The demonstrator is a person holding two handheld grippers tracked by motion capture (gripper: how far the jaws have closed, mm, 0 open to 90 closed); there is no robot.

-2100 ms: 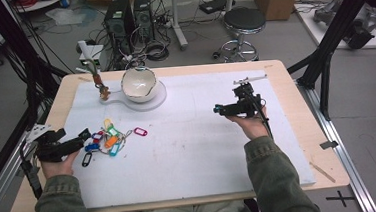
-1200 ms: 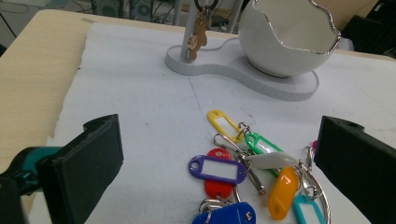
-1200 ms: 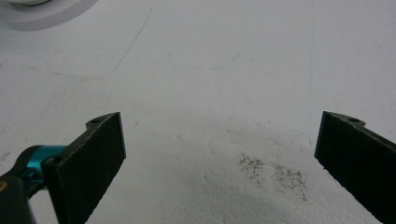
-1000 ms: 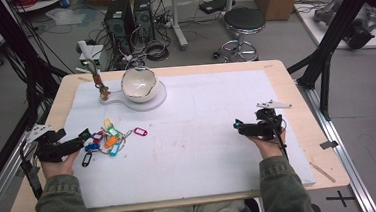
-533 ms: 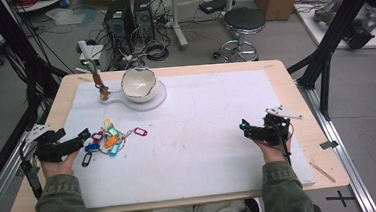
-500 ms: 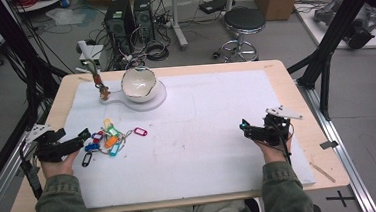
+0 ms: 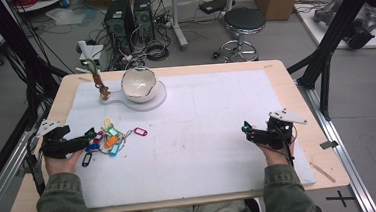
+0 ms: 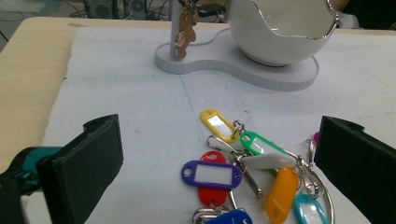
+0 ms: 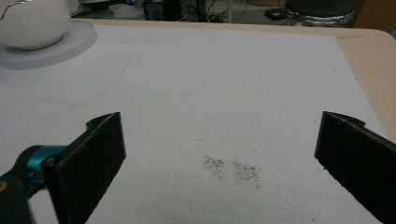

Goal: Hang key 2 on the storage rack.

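Right gripper has been pulled back from mid-table toward the mat's right edge and rests low there, jaws spread wide over bare mat, nothing held; likely parked to leave room. Left gripper is unmoved, jaws wide apart and empty, aimed at the key tags, which lie clustered just ahead at the mat's left side. Bowl and stand sit beyond them, well apart. Open mat is left between the grippers.

left tongs apparently touching key tags, white bowl
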